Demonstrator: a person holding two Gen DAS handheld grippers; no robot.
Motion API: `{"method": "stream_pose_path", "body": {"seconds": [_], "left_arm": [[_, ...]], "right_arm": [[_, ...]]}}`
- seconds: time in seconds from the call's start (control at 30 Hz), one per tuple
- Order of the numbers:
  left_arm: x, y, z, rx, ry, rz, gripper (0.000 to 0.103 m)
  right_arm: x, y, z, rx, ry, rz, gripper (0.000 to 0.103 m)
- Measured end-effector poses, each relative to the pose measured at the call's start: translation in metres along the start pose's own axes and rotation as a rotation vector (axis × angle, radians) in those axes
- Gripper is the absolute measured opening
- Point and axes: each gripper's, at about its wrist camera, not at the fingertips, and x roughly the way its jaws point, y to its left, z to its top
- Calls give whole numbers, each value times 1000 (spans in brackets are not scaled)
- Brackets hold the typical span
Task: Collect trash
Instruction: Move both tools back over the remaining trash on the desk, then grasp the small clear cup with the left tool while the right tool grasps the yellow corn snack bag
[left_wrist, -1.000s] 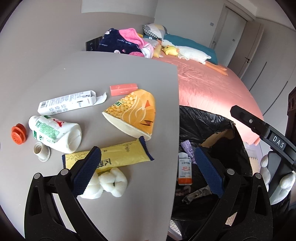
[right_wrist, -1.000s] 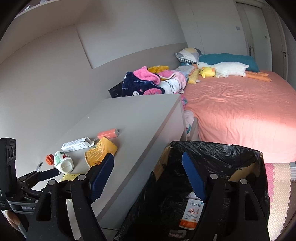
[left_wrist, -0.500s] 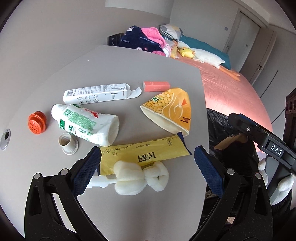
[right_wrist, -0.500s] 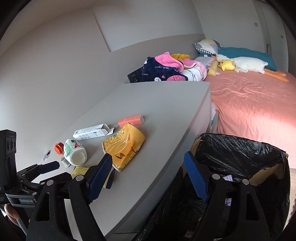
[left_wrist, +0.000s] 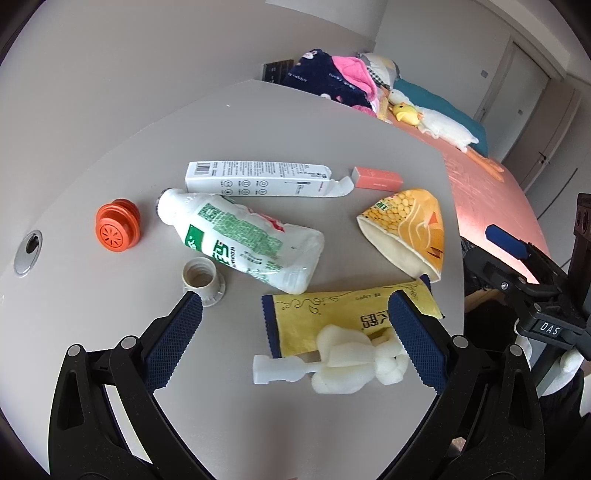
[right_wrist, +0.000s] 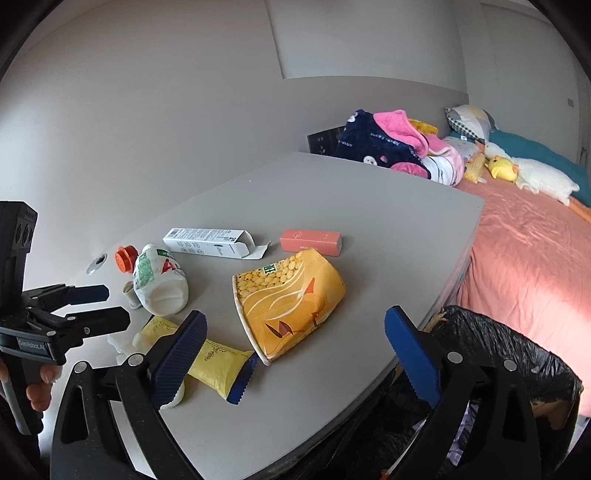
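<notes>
Bedroom setup, with a grey table (left_wrist: 258, 122) sitting next to a bed with a pink sheet (right_wrist: 524, 258), and a pile of trash lying spread across the tabletop. The left gripper (left_wrist: 291, 334) is hanging low over the near part of the table with its jaws spread wide apart, gripping nothing. Right between its fingers a white foam brush thing (left_wrist: 343, 363) is lying on its side, handle pointing left, its fluffy end just beside the right finger pad (left_wrist: 415, 341). It's overlapping the near edge of a yellow snack wrapper (left_wrist: 332, 314), which is lying flat just past the fingertips. Beyond the wrapper a squashed white milk bottle (left_wrist: 243, 243) with green print is lying on its side, with a beige cap ring (left_wrist: 202, 278) just beside the left fingertip and an orange cap (left_wrist: 118, 230) further left. A long white carton (left_wrist: 258, 179) with an open flap and a small pink box (left_wrist: 376, 178) are sitting at the far side, and a crushed yellow paper cup (left_wrist: 410, 232) is lying to the right.

The right gripper (right_wrist: 295, 352) is also wide open and holding nothing, hovering over the table's near right edge. That same crushed yellow paper cup (right_wrist: 291, 299) is lying just ahead between its fingers, rim toward the camera, and the wrapper's blue-edged end (right_wrist: 221, 367) is poking out beside its left finger. A black trash bag (right_wrist: 517, 354) is standing open off the table edge, right of and below the right finger.
</notes>
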Motion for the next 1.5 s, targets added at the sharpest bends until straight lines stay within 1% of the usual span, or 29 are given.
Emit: {"method": "stream_pose_path", "body": {"seconds": [0.2,0.3,0.4,0.47,0.5,0.57,0.6,0.77,0.9,1.03,1.13,1.17,1.2,1.23,1.33,1.37,1.5], "left_arm": [[7,19,0,-48,8,23,97],[13,28,0,-89,19,15,97],[17,34,-1,-96,18,42,96],[18,37,-1,-95,15,56,91],[19,38,-1,-97,15,55,88],[20,42,-1,-102,18,52,85],[21,44,-2,-102,20,56,82],[24,51,-2,-95,24,78,74],[31,51,-3,-80,38,95,72],[35,48,-1,-55,34,109,70],[37,48,1,-38,24,121,60],[38,48,2,-33,20,124,54],[38,48,3,-29,16,125,49],[39,48,3,-24,13,127,47],[39,47,3,-8,4,143,38],[39,47,2,-3,2,147,32],[37,46,1,-5,-5,157,32]], "right_arm": [[21,6,9,-78,38,14,97],[30,11,10,-124,63,27,97],[36,14,12,-156,70,31,97],[40,14,14,-167,74,33,97],[42,13,15,-172,78,32,97],[48,12,18,-183,87,31,97],[50,12,19,-190,91,31,97],[62,11,21,-223,111,33,97],[74,14,20,-259,130,14,97],[80,11,17,-253,123,-8,97],[83,6,17,-227,125,-17,97],[84,5,17,-221,126,-22,96],[84,4,16,-216,125,-26,90],[84,3,15,-213,129,-27,89],[83,1,13,-202,125,-33,88],[83,1,12,-202,124,-40,88],[79,2,10,-190,113,-59,87]]}}
